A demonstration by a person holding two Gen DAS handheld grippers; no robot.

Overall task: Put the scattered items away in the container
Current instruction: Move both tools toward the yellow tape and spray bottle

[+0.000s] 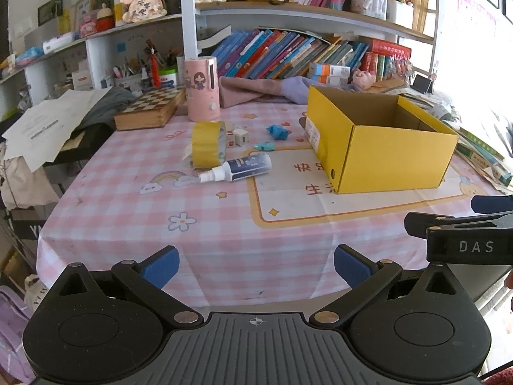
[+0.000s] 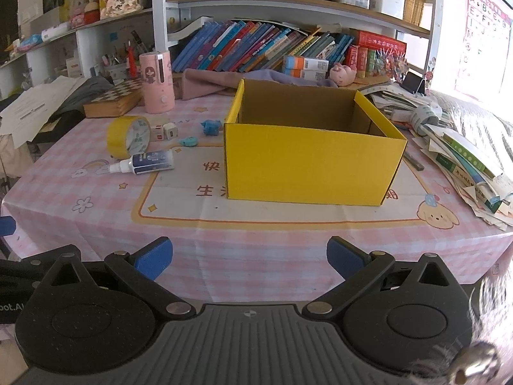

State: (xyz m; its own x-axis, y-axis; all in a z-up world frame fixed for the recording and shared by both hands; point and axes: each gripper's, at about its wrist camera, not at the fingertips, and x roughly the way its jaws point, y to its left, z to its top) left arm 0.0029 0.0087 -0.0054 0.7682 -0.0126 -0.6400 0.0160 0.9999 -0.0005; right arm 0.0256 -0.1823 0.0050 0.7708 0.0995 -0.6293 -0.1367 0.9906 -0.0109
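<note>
An open yellow cardboard box (image 1: 384, 147) (image 2: 311, 163) stands on the pink checked tablecloth. To its left lie a yellow tape roll (image 1: 206, 144) (image 2: 128, 136), a blue-and-white spray bottle (image 1: 237, 168) (image 2: 144, 163), two white dice (image 1: 235, 137) (image 2: 163, 132), a blue toy (image 1: 278, 131) (image 2: 210, 126) and a small teal item (image 1: 264, 145) (image 2: 188, 141). My left gripper (image 1: 256, 264) is open and empty at the table's near edge. My right gripper (image 2: 250, 256) is open and empty, facing the box; it also shows in the left wrist view (image 1: 461, 224).
A wooden chess box (image 1: 149, 109) and a pink cylinder (image 1: 202, 88) stand behind the items. Cloth (image 1: 256, 91) lies at the back. Stacked books and papers (image 2: 465, 157) crowd the right side. Loose papers (image 1: 48, 125) hang off at left. Bookshelves rise behind.
</note>
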